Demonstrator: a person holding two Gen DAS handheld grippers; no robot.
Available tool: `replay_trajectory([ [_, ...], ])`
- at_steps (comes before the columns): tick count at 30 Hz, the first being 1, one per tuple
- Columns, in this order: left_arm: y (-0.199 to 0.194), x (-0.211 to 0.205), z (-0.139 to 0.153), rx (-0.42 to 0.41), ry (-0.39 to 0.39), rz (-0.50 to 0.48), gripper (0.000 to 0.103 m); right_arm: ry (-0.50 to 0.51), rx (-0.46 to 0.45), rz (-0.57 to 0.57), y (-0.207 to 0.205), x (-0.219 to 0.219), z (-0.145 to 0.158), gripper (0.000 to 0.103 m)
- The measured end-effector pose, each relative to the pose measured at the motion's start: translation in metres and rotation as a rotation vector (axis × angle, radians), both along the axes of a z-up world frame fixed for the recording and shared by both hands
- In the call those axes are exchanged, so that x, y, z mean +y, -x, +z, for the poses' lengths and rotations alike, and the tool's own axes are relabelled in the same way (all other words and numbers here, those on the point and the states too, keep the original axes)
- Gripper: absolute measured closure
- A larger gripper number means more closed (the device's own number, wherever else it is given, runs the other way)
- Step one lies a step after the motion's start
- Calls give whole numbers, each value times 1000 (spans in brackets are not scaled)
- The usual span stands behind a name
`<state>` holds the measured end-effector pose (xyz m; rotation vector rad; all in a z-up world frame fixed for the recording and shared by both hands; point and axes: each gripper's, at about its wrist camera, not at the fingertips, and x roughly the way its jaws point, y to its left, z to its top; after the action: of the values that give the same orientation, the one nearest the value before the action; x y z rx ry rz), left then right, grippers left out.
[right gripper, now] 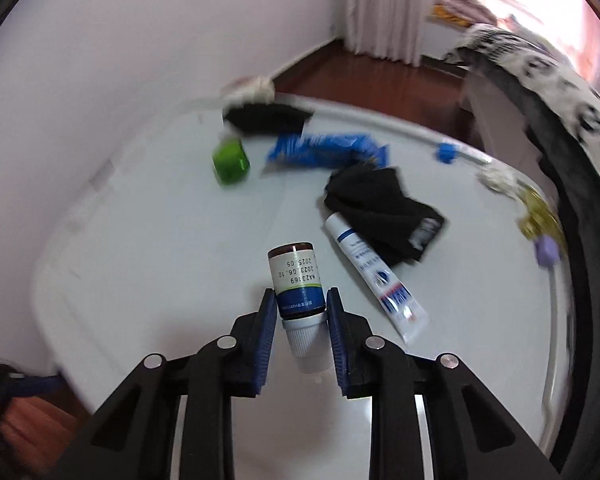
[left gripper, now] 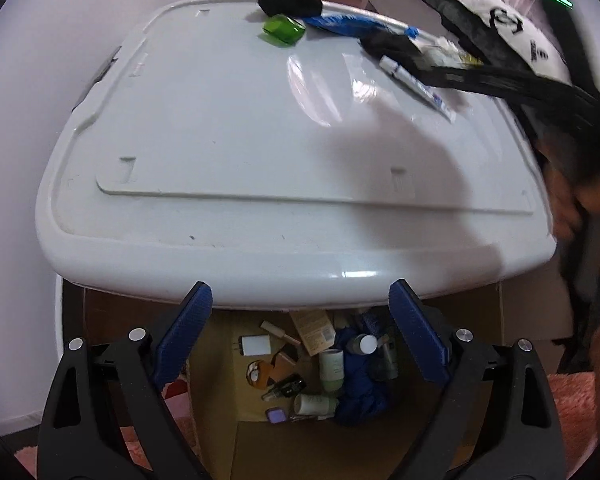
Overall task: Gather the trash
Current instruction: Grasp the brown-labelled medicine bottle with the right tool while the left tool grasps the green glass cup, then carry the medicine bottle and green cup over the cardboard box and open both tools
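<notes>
Between the blue pads of your right gripper (right gripper: 301, 312) sits a small brown medicine bottle (right gripper: 297, 276), clamped cap toward you above the white bin lid (right gripper: 160, 240). Just ahead to its right lies a white tube (right gripper: 374, 278). Your left gripper (left gripper: 300, 332) hangs wide open, holding nothing, over the cardboard box (left gripper: 308, 436) of collected trash.

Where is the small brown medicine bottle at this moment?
In the right wrist view, the brown bottle is held between the right gripper fingers above the white lid, left of the white tube.
</notes>
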<state>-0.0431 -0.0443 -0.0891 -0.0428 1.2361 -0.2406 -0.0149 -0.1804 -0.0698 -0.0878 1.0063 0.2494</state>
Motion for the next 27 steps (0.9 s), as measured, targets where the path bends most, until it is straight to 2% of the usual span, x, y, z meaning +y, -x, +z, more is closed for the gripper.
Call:
replay_trajectory([
  [1,-5,3,3,1,11,18,15,-36,-24,-32,15,-9,13,78],
  [4,-36,15,17,-1,75,89,15,-34,-97,-92,59,-25,41,77],
  [9,-133,-6,23,-7,69,93,15,-63,-168,-158,111,-38,58,77],
  [11,-169,-15,18,-8,81,114,15,-80,-183,-164,119,-42,62,77],
  [13,-205,-23,9,-10,58,160,15,-97,-193,-156,116,-45,63,77],
  [15,-238,-23,0,8,97,222,15,-106,-189,-153,113,-47,61,77],
  [18,-268,-30,-10,11,92,274,16,-131,-186,-161,110,-56,62,77],
  [20,-277,-39,-18,27,61,268,24,-147,-184,-165,110,-63,63,77],
  [22,-282,-43,-30,69,28,281,43,-171,-180,-181,110,-70,64,77],
  [23,-283,-44,-36,86,22,293,47,-188,-179,-184,109,-73,65,77],
  [24,-282,-47,-33,63,3,287,51,-198,-182,-191,110,-74,66,77],
  [25,-281,-50,-33,66,-11,271,67,-199,-188,-192,111,-76,68,77],
  [27,-276,-51,-30,68,-28,258,70,-187,-201,-193,113,-75,70,78],
])
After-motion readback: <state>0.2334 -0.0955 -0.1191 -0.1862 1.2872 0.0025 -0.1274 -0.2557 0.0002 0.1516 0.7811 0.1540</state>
